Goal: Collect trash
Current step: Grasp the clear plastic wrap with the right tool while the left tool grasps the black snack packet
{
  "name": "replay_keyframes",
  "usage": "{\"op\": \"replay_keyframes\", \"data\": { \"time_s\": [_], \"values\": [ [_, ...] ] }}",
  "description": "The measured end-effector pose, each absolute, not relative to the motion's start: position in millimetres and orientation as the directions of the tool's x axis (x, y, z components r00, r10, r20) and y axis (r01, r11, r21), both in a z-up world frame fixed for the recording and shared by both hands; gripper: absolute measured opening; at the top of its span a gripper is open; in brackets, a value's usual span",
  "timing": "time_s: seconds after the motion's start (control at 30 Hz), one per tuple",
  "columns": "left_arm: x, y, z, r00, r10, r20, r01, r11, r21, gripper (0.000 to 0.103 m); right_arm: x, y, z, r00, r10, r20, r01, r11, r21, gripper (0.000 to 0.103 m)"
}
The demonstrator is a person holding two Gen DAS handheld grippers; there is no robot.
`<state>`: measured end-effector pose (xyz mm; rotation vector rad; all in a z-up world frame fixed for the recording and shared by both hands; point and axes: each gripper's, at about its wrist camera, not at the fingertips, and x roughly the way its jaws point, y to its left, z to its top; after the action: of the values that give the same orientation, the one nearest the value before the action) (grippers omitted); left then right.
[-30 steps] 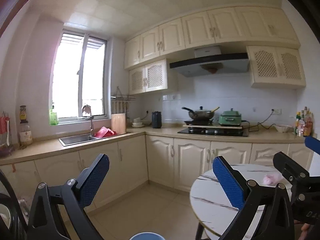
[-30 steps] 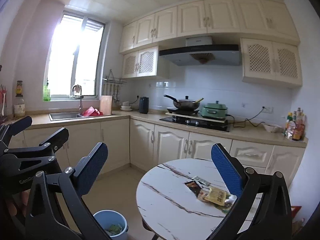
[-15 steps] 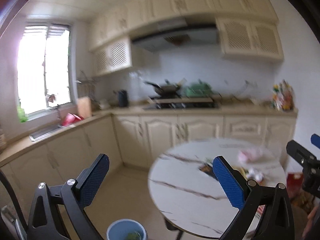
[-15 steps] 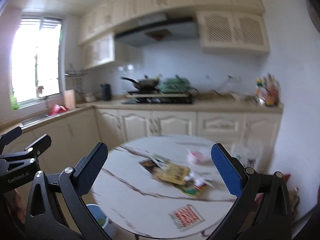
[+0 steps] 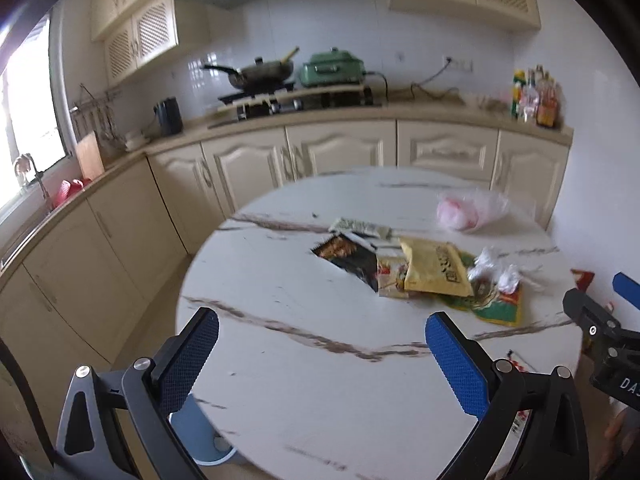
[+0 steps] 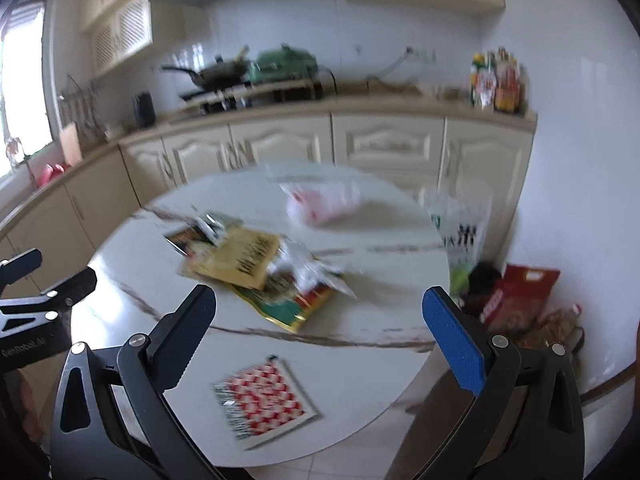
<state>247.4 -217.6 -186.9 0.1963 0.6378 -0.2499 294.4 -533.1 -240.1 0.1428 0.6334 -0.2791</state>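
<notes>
A round white marble table (image 5: 304,352) (image 6: 384,280) holds trash. A yellow snack bag (image 5: 434,270) (image 6: 240,258) lies on a black wrapper (image 5: 348,256) and a green wrapper (image 5: 496,306) (image 6: 288,308). Crumpled clear plastic (image 5: 496,270) (image 6: 308,268) lies beside them. A pink-and-clear plastic bag (image 5: 470,210) (image 6: 320,202) sits farther back. A red-checked wrapper (image 6: 266,400) lies near the front edge. My left gripper (image 5: 322,346) is open above the table's near side. My right gripper (image 6: 320,320) is open above the red-checked wrapper. Both are empty.
A blue trash bin (image 5: 200,436) stands on the floor under the table's left edge. Bags (image 6: 516,304) lie on the floor right of the table by the wall. Cream cabinets (image 5: 340,152) with a stove and wok (image 5: 260,76) run behind.
Both grippers swung right and tilted down from the kitchen counter view to over the table. The trash now sits closer and more central in both views.
</notes>
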Motion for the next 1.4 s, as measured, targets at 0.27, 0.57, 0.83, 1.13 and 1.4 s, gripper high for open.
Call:
{"op": "replay_keyframes", "data": {
  "time_s": [0.27,0.57,0.83,1.13,1.4],
  "values": [
    [335.1,-247.0,-192.9,0.729,-0.181,-0.661,0.309,0.948,0.081,0.102,330.9,-563.5,-276.6,0.693,-0.196,-0.694,0.301,0.953,0.032,0.103],
    [385.9,-244.2,-206.3,0.718,-0.162,-0.676,0.298,0.95,0.089,0.102,407.9,-572.8,-292.9,0.642,-0.095,-0.761,0.165,0.986,0.016,0.102],
    [430.5,-245.6,-212.4,0.666,-0.211,-0.715,0.317,0.948,0.016,0.102,421.3,-577.7,-303.1,0.627,-0.011,-0.779,0.1,0.993,0.067,0.047],
    [490.7,-267.7,-227.1,0.579,-0.212,-0.788,0.31,0.95,-0.028,0.102,422.9,-595.2,-288.4,0.675,-0.024,-0.738,0.14,0.985,0.096,0.029],
    [533.7,-277.3,-250.8,0.497,-0.212,-0.842,0.237,0.966,-0.103,0.102,430.5,-583.3,-284.4,0.686,-0.005,-0.727,0.105,0.99,0.093,0.029]
  ]
}}
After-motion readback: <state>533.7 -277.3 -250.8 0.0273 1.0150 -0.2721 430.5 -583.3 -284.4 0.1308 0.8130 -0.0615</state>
